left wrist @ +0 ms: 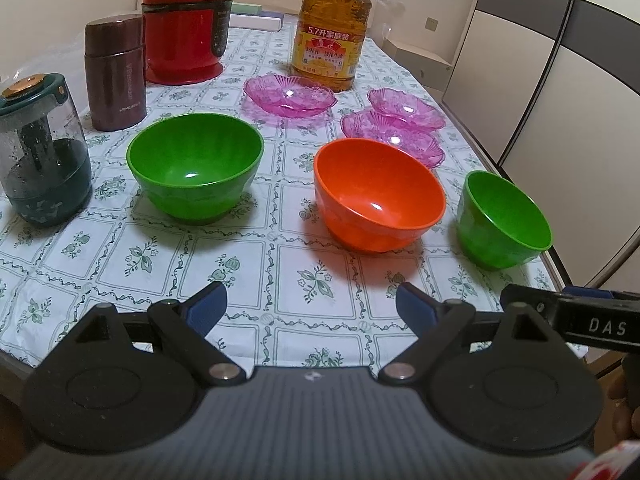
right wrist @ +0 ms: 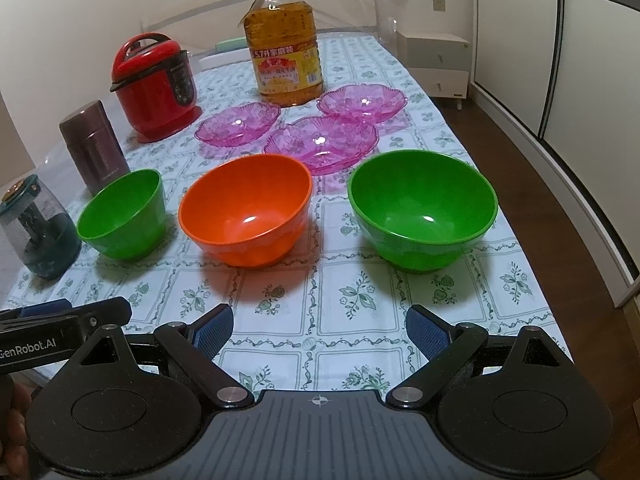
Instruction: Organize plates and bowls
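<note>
Three plastic bowls stand in a row on the floral tablecloth: a green bowl [left wrist: 196,168] at the left, an orange bowl [left wrist: 378,196] in the middle, a second green bowl [left wrist: 504,220] near the right edge. Behind them lie three clear pink plates [left wrist: 290,96] [left wrist: 406,108] [left wrist: 392,138]; the two right ones overlap. In the right wrist view the right green bowl [right wrist: 422,208] is closest, with the orange bowl [right wrist: 246,210] left of it. My left gripper [left wrist: 312,306] and right gripper [right wrist: 320,330] hover open near the table's front edge, holding nothing.
Along the left side stand a dark green glass kettle [left wrist: 42,168], a maroon flask [left wrist: 114,72] and a red cooker [left wrist: 186,24]. A large oil bottle [left wrist: 332,32] stands at the back. The table's right edge [left wrist: 560,264] drops to the floor beside wardrobe doors.
</note>
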`<state>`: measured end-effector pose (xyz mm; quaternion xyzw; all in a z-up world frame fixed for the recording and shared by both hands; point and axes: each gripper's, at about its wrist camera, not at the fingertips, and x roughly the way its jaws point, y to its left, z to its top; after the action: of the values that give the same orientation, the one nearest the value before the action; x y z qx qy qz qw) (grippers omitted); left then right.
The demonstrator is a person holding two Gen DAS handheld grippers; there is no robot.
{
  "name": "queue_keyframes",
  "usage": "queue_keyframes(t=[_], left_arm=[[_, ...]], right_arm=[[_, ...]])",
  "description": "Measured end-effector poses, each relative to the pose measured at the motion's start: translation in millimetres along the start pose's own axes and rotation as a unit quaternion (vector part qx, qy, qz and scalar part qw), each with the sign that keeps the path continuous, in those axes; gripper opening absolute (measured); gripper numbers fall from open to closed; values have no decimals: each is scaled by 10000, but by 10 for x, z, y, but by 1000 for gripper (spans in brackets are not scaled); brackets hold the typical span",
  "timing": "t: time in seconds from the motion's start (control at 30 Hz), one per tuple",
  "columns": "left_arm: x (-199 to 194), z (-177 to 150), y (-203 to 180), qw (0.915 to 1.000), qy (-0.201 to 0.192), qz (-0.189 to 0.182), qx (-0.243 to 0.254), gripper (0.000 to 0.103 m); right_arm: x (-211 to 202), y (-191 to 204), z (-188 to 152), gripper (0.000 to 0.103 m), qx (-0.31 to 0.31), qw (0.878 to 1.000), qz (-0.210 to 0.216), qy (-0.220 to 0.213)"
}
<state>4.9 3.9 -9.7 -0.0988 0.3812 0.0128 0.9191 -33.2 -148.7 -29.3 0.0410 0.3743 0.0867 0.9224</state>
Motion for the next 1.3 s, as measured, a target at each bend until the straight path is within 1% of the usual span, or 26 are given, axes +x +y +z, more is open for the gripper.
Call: queue_keyframes(t=[0.43, 0.73, 0.87, 0.93, 1.07, 1.2, 1.3], left_arm=[[100, 9, 18, 10000, 56, 13, -9, 90], [100, 19, 35, 10000, 64, 15, -21, 90], [103, 45, 56, 9999, 43, -60, -94, 89], [95, 99, 92, 9995, -2, -212, -212, 89], [74, 292, 141, 9986, -156, -389, -329, 89], [127, 585, 211, 9982, -308, -392, -319, 89], [185, 874, 286, 9977, -483, -316, -345, 89]], right_arm=[[96, -8, 14, 93, 12, 10000, -6, 82], [129, -7, 20, 93, 24, 9999, 10, 117], [132, -6, 22, 93, 52, 9999, 35, 108], [141, -15, 39, 93, 91, 9999, 79, 95], [135, -39, 130, 93, 126, 9998, 150, -22], [156, -88, 301, 93, 181, 9995, 214, -142], [219, -114, 533, 93, 120, 9990, 367, -231]])
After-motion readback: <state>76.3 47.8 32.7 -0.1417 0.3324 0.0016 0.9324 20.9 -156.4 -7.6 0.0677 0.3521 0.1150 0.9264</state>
